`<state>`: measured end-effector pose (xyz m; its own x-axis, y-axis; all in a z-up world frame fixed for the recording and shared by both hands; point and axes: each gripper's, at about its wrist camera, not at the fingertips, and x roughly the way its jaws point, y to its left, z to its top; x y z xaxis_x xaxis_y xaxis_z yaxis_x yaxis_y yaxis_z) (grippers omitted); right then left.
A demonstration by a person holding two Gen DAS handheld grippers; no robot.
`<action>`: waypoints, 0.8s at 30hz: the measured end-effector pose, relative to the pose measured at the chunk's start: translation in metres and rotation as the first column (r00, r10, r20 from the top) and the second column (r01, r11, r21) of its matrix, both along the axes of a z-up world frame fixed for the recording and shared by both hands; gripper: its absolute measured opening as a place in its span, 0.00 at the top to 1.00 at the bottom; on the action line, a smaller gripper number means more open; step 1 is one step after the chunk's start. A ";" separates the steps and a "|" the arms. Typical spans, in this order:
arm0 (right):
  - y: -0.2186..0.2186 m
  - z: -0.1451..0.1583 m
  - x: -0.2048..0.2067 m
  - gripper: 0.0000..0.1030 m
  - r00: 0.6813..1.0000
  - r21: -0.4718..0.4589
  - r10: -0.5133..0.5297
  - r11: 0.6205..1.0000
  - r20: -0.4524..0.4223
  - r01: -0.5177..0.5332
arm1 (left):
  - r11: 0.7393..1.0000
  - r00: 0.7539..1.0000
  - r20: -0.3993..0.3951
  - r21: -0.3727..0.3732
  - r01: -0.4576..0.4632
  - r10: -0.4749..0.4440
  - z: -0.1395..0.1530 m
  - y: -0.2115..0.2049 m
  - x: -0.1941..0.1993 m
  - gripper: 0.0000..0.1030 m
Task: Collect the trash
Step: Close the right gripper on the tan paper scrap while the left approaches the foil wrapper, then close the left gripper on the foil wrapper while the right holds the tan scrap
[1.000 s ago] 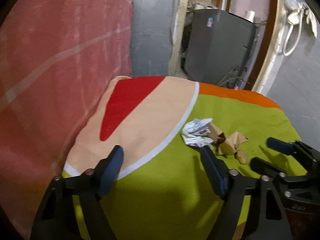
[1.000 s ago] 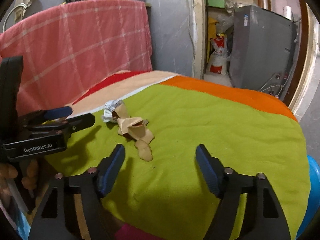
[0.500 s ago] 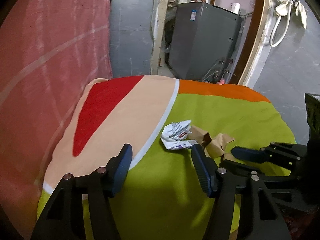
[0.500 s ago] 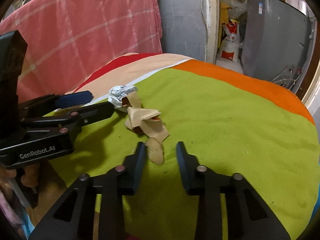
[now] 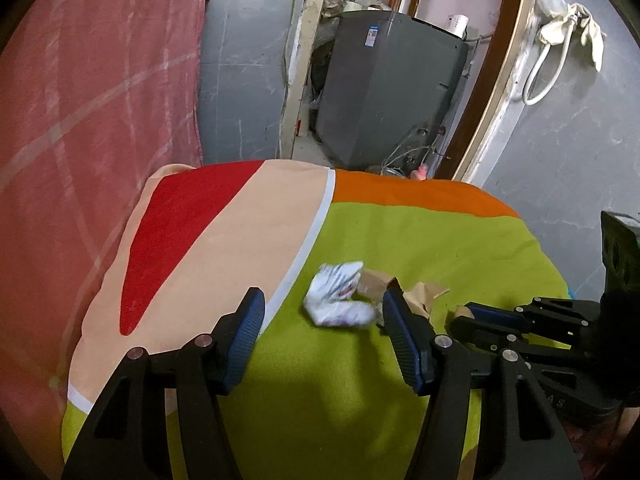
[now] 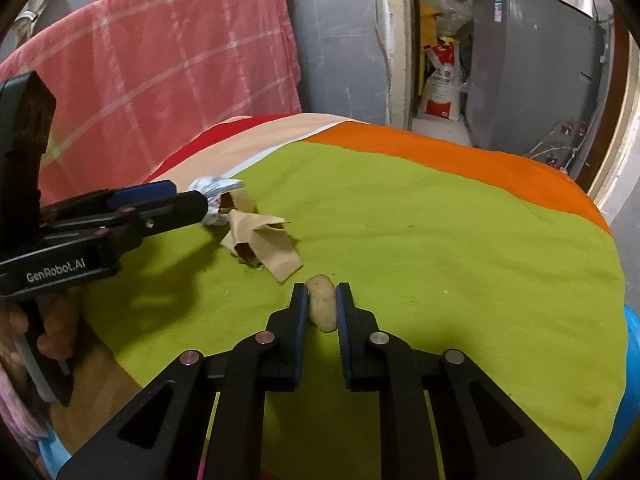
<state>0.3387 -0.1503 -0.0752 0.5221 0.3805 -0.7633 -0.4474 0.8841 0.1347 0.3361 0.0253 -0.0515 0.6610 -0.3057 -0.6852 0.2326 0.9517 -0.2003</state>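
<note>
A crumpled white wrapper (image 5: 338, 300) lies on the green part of the bedspread (image 5: 420, 240), just ahead of my left gripper (image 5: 324, 300) and in line with its gap. The left jaws stand open and the pads do not touch the wrapper. Torn brown paper scraps (image 6: 264, 244) lie right beside the wrapper (image 6: 214, 196). My right gripper (image 6: 322, 292) is shut on a small tan scrap (image 6: 322, 308) that rests on the cloth. In the right wrist view the left gripper (image 6: 176, 196) reaches in from the left.
A pink checked cloth (image 6: 160, 60) hangs behind the bed on the left. A grey appliance (image 5: 384, 88) and a white-and-red sack (image 6: 442, 88) stand in the doorway beyond. A person's hand (image 6: 52, 336) holds the left gripper. Something blue (image 6: 632, 340) shows at the bed's right edge.
The right jaws have closed from wide open onto the tan scrap. The left jaws have narrowed a little and the wrapper now sits lower, between the fingertips.
</note>
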 end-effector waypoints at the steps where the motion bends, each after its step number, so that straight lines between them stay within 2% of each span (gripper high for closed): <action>1: -0.001 0.000 0.001 0.88 1.000 0.003 -0.003 1.000 0.000 0.003 | 1.000 1.000 -0.006 0.000 -0.004 0.004 0.000 0.000 0.002 0.46; 5: -0.001 0.000 0.002 0.88 1.000 0.006 -0.005 1.000 0.003 0.005 | 1.000 1.000 -0.030 0.002 0.003 -0.002 -0.003 -0.007 0.006 0.62; 9: 0.000 0.000 0.001 0.88 1.000 0.009 -0.005 1.000 0.005 0.005 | 1.000 0.999 -0.049 0.016 0.020 -0.019 -0.009 -0.011 0.007 0.70; 10: -0.002 0.000 0.000 0.88 1.000 0.010 -0.004 1.000 0.005 0.004 | 1.000 0.998 -0.052 0.022 0.022 -0.021 -0.010 -0.012 0.007 0.75; 24: -0.003 0.000 -0.006 0.88 1.000 -0.001 0.009 1.000 0.016 -0.009 | 1.000 0.998 -0.057 0.005 -0.024 0.024 -0.008 -0.005 -0.003 0.85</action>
